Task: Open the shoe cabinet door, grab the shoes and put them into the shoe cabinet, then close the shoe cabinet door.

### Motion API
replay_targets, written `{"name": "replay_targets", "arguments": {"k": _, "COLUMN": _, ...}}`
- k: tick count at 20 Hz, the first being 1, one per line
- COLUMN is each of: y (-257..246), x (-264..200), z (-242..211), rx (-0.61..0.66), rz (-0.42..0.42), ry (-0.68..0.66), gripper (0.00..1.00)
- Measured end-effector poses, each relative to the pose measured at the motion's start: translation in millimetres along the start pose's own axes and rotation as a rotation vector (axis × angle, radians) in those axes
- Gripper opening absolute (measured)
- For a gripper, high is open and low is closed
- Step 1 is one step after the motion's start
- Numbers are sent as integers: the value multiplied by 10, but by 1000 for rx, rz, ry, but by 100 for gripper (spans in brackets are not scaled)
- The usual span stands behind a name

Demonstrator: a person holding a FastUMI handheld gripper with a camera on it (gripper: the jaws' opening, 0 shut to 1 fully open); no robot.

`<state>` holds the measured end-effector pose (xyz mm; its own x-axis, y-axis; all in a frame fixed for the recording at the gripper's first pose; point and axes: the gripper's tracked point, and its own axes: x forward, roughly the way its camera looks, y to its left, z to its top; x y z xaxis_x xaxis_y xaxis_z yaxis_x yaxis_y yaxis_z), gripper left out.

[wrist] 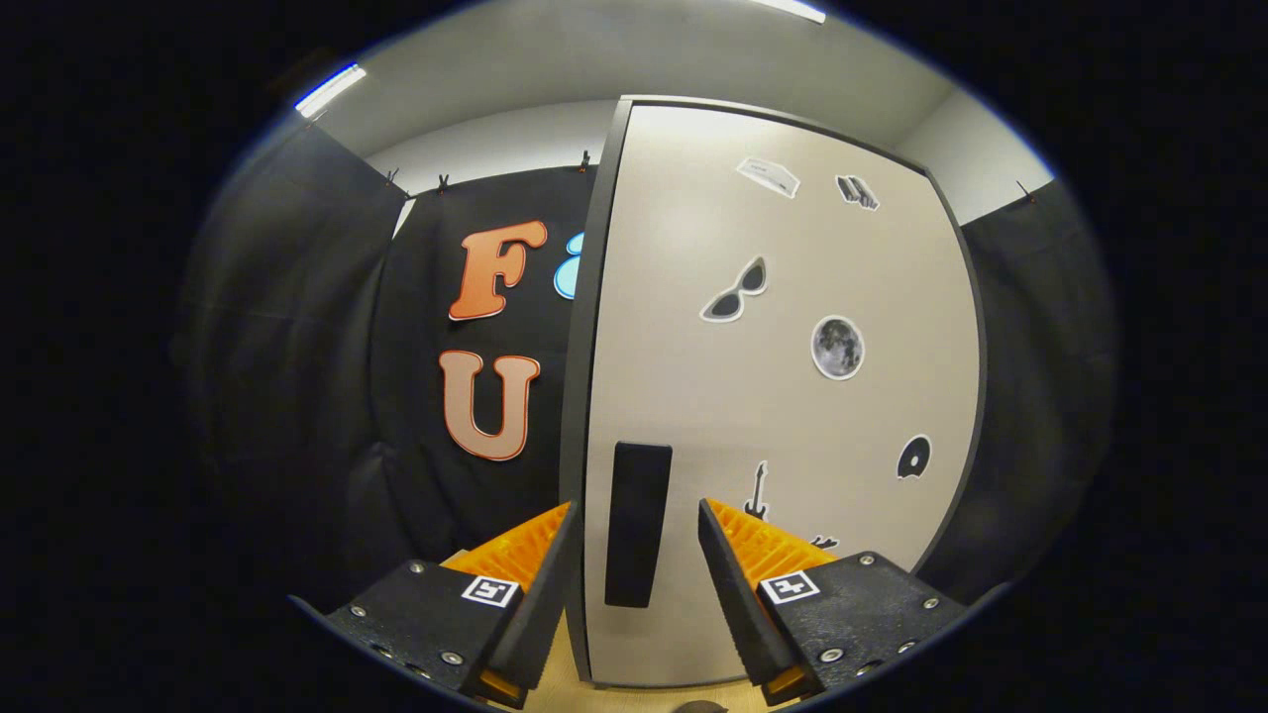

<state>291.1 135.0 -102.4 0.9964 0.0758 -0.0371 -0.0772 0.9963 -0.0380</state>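
Black cloth hangs behind and to both sides of the shoe cabinet, whose pale door (773, 396) stands shut just ahead of the gripper (634, 540). Its dark upright handle (637, 523) sits between the two fingers, with a gap on either side; the fingers are spread and touch nothing that can be seen. Stickers (837, 347) dot the door beyond the fingers, up and to the right of the handle.

The likeliest trouble is a poor grip. If the fingers close while still short of the handle, they may catch only its front edge and slip off when the door is pulled. The left finger also lies close to the door's dark edge (584, 396), so drifting that way could wedge it against the edge instead of the handle.

The gripper points straight at the door, level and squared to the handle.
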Motion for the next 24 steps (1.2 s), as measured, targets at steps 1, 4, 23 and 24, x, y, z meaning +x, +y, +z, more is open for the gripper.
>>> {"name": "replay_targets", "arguments": {"k": 1, "y": 7, "x": 82, "z": -56, "rx": -1, "rz": -1, "ry": 7, "gripper": 73}}
{"name": "replay_targets", "arguments": {"k": 4, "y": 25, "x": 233, "z": -170, "rx": -1, "rz": 4, "ry": 29, "gripper": 68}}
{"name": "replay_targets", "arguments": {"k": 23, "y": 40, "x": 178, "z": -260, "rx": 50, "rz": 17, "ry": 31, "gripper": 30}}
{"name": "replay_targets", "arguments": {"k": 24, "y": 36, "x": 128, "z": -256, "rx": 45, "rz": 17, "ry": 29, "gripper": 30}}
